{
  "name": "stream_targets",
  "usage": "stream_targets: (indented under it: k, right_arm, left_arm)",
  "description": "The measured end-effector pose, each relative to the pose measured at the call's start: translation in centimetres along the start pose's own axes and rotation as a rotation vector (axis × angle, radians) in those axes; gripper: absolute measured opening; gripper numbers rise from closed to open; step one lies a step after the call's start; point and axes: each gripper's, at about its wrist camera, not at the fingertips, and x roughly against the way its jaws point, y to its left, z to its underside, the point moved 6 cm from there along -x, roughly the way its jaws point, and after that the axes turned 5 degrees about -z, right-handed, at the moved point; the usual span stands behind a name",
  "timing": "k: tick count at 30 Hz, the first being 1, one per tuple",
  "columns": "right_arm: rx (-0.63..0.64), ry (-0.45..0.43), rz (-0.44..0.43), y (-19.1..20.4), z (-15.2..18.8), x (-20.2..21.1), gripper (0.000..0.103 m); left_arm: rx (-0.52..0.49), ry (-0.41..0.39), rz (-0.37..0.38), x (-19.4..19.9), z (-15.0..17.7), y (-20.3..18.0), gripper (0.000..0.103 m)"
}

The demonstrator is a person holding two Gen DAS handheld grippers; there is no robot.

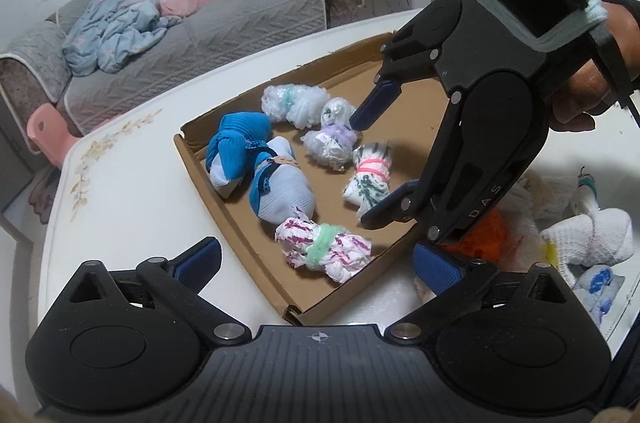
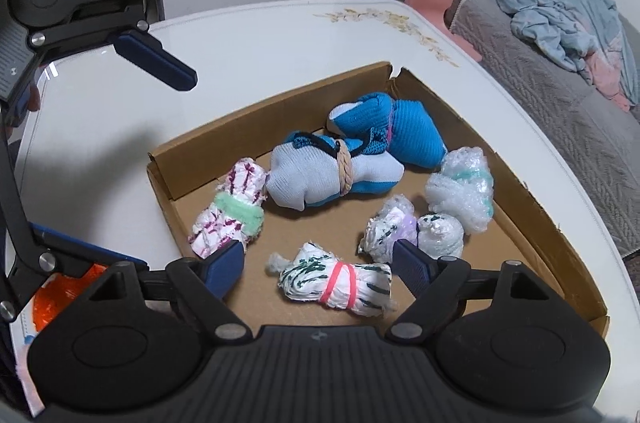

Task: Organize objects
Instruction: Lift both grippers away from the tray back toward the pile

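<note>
Scanning from the left of the right wrist view, the left gripper [image 2: 120, 159] enters at nine o'clock, jaws spread wide with nothing between them, hanging over the white worktop [image 2: 280, 35] beside the cardboard tray [image 2: 560, 263]. Inside the tray, the bundle with the green band [image 2: 230, 217] lies at about eight o'clock against the near-left wall, and the grey-and-blue sock bundle [image 2: 320, 175] and the blue sock bundle [image 2: 396, 131] sit toward twelve. The bundle with the pink band [image 2: 336, 283] lies at six o'clock, directly between the jaws of the right gripper [image 2: 320, 263], which stand apart and do not press on it. Farther right are the bundle with the purple band [image 2: 404, 231] and the bubble-wrap bundle [image 2: 460, 191] at about three o'clock.

More unsorted bundles lie off the tray; the left wrist view shows a white sock bundle [image 1: 592, 235] at four o'clock.

My judgement: the pink-banded bundle looks just set down. The risk is the right gripper snagging its loose fabric end or the band while pulling back, dragging it onto the purple-banded neighbour. The two grippers also sit close together, so a hurried reach across could knock them against each other or nudge the light tray along the smooth worktop.
</note>
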Motion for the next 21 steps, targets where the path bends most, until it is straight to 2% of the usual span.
stream_targets:
  k: [15, 21]
  right_arm:
    - [-0.025, -0.066, 0.050, 1.7, 0.2, 4.2, 0.085]
    - [-0.053, -0.107, 0.085, 2.7, 1.3, 7.0, 0.088]
  left_arm:
    - [0.041, -0.059, -0.021, 3.8, 0.2, -0.6, 0.102]
    - [0.091, -0.088, -0.039, 5.6, 0.7, -0.5, 0.102]
